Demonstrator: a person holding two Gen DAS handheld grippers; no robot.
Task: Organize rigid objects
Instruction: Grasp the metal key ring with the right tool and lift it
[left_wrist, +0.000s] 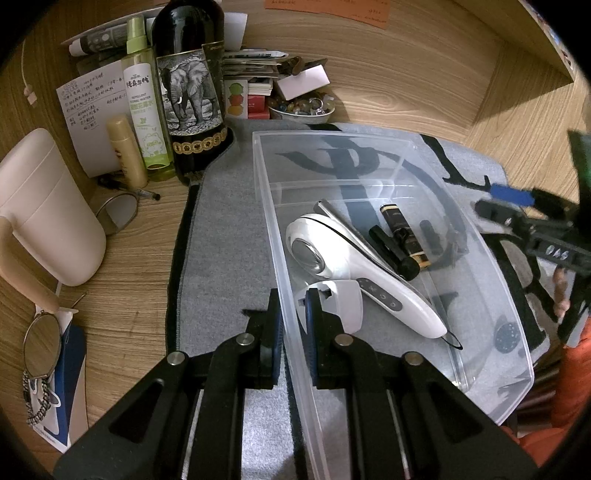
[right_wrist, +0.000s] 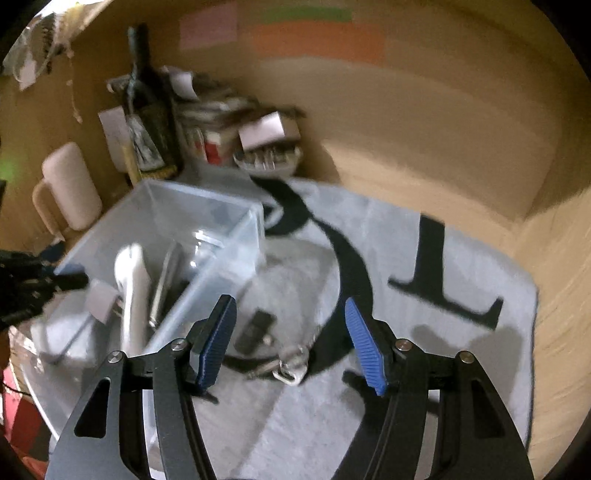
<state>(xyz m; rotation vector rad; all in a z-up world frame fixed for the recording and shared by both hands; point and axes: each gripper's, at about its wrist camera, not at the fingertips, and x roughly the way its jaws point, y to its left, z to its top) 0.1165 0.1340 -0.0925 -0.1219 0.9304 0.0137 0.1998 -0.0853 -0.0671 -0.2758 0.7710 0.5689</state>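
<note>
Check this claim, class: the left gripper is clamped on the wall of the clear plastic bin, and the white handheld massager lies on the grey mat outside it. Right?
Not quite. The left gripper does clamp the clear plastic bin's wall, but the white handheld massager lies inside the bin, not on the grey mat. The left wrist view shows it.

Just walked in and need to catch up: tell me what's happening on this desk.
A person is sorting small items into a clear plastic bin on a grey felt mat. The left gripper is clamped on the bin's near wall, steadying it. Inside lie a white handheld device and a black-and-gold tube. The right gripper is open and empty above a small black object and a metal clasp outside the bin on the mat.
</note>
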